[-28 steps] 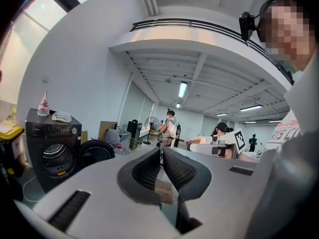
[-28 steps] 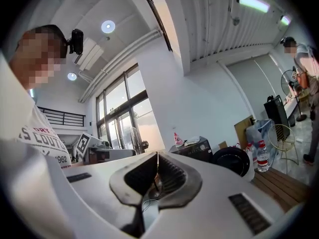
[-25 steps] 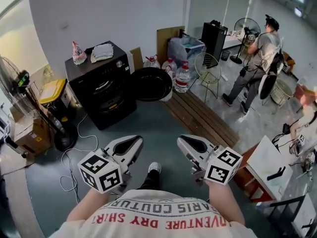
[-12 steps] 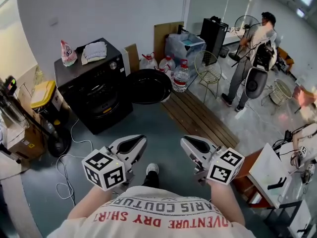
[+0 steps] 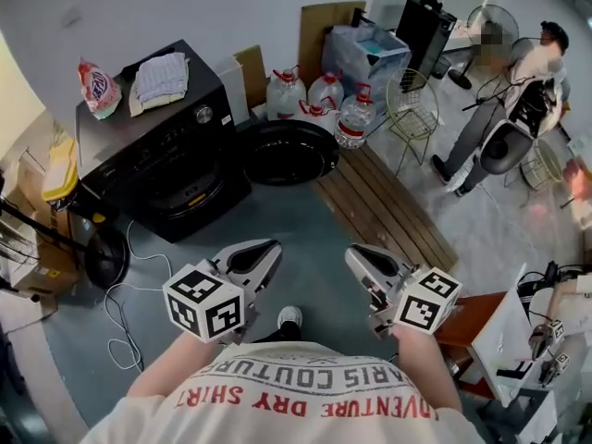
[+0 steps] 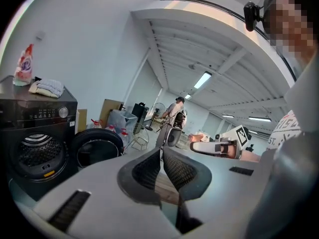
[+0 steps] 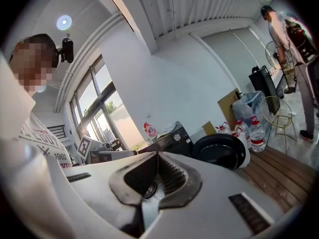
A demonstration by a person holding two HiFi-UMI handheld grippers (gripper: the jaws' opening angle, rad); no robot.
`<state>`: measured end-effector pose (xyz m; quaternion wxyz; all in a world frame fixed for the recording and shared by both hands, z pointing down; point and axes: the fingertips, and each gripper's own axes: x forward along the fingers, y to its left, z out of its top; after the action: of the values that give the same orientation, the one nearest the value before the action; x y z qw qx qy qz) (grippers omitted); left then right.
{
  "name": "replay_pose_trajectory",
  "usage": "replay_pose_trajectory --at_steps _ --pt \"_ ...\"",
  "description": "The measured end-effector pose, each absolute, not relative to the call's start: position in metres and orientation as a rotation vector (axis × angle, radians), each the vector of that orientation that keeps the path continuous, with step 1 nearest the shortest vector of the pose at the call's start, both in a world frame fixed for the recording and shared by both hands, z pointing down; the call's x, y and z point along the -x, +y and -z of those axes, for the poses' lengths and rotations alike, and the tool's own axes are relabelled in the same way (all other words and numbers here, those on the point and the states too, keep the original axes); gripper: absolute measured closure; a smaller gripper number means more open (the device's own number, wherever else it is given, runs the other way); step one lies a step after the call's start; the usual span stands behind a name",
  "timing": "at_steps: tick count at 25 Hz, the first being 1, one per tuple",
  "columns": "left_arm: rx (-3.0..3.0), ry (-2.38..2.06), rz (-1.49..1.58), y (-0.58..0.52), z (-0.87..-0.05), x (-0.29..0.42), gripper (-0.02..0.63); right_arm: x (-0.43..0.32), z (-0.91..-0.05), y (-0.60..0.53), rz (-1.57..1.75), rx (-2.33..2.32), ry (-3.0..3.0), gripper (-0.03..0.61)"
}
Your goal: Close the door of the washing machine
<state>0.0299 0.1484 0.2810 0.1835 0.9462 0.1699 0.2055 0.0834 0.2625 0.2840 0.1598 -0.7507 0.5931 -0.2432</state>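
Bright, even light comes from the windows (image 7: pixel 99 113) and ceiling strip lights (image 6: pixel 202 79), and shadows are soft. Both gripper views bulge fisheye-round with black corners and a blurred foreground. The head view bends at its edges.

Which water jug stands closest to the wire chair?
The rightmost jug, right beside the wire chair; the other two jugs stand farther left.

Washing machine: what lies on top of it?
A red-and-white pouch and a folded towel lie on the machine; anything under the towel is covered.
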Motion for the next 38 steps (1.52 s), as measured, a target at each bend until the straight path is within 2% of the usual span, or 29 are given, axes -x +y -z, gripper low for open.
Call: replay_pose_trajectory --at_steps 6,16,24,26,27,30,38 --pt "-2.629 0.475 -0.644 0.117 -0.314 -0.096 0.571 -0.144 -0.308 0.233 0.754 2.175 1.692 0.554" --pt "-2.568 0.466 -0.707 0.099 -0.341 -0.165 0.571 -0.221 -0.343 0.224 0.868 2.216 1.605 0.554" --pt "-2.534 0.329 -0.761 0.076 -0.362 -0.230 0.571 -0.316 -0.379 0.209 0.974 2.209 1.650 0.549" --pt "-2.512 0.273 -0.780 0.067 -0.368 -0.248 0.571 -0.344 -0.389 0.201 1.010 2.202 1.683 0.509" --pt "-2.505 0.246 -0.786 0.062 -0.371 -0.258 0.571 -0.359 -0.395 0.198 1.027 2.207 1.702 0.440" --pt "-2.479 0.171 -0.781 0.050 -0.377 -0.289 0.571 -0.402 -0.413 0.186 1.071 2.228 1.781 0.374" --pt "-2.453 0.049 -0.808 0.032 -0.392 -0.345 0.571 -0.480 -0.480 0.151 1.219 2.254 2.053 0.325"
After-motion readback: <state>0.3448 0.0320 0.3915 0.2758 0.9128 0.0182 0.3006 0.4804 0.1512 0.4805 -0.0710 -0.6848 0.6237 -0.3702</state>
